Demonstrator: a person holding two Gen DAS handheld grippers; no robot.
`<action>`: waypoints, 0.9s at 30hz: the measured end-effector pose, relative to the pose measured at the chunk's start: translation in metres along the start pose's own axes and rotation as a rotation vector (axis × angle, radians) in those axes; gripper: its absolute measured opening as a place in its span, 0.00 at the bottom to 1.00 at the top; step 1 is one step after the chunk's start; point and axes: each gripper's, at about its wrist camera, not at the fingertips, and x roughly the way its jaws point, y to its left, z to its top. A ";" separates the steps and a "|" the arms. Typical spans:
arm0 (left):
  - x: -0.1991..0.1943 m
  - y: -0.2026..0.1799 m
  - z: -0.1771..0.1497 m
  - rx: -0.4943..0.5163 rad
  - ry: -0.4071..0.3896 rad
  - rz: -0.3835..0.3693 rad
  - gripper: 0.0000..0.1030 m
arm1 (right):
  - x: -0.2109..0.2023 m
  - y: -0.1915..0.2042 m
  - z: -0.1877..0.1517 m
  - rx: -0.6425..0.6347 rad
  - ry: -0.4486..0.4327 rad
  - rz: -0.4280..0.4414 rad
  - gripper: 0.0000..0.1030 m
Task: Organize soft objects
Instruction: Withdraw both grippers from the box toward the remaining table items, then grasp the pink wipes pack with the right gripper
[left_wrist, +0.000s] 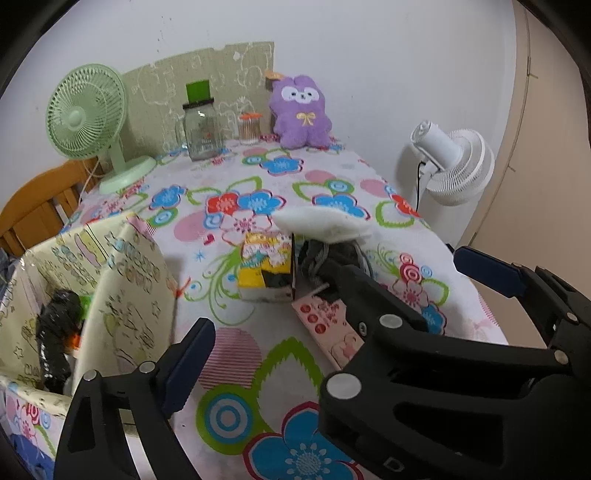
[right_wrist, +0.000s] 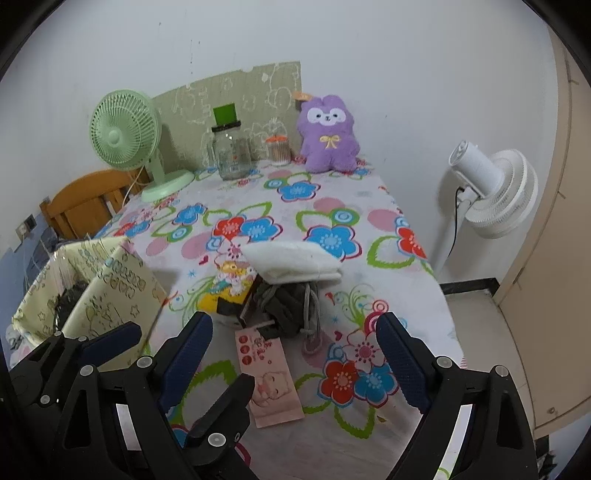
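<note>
A folded white cloth (right_wrist: 295, 263) lies mid-table on a grey drawstring garment (right_wrist: 288, 306), next to a yellow printed box (right_wrist: 225, 291) and a pink packet (right_wrist: 269, 380). A purple plush toy (right_wrist: 327, 134) sits at the far edge. A cream fabric bin (right_wrist: 110, 291) stands at the left with dark things inside. My right gripper (right_wrist: 295, 358) is open and empty, just short of the grey garment. My left gripper (left_wrist: 347, 314) is open and empty; its left finger (left_wrist: 188, 365) is near the bin (left_wrist: 122, 295), the cloth (left_wrist: 325, 223) ahead.
A green desk fan (right_wrist: 125, 136), a glass jar (right_wrist: 231, 153) and a small orange-lidded pot (right_wrist: 279, 149) stand at the table's back. A white floor fan (right_wrist: 491, 188) stands right of the table. A wooden chair (right_wrist: 85, 201) is at the left.
</note>
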 end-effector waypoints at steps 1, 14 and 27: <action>0.003 0.000 -0.002 0.000 0.009 -0.001 0.88 | 0.003 -0.001 -0.002 -0.001 0.009 0.003 0.88; 0.027 0.008 -0.026 -0.034 0.111 0.034 0.83 | 0.040 0.006 -0.026 -0.037 0.132 0.068 0.76; 0.039 0.015 -0.030 -0.067 0.148 0.055 0.80 | 0.066 0.012 -0.032 -0.062 0.204 0.105 0.46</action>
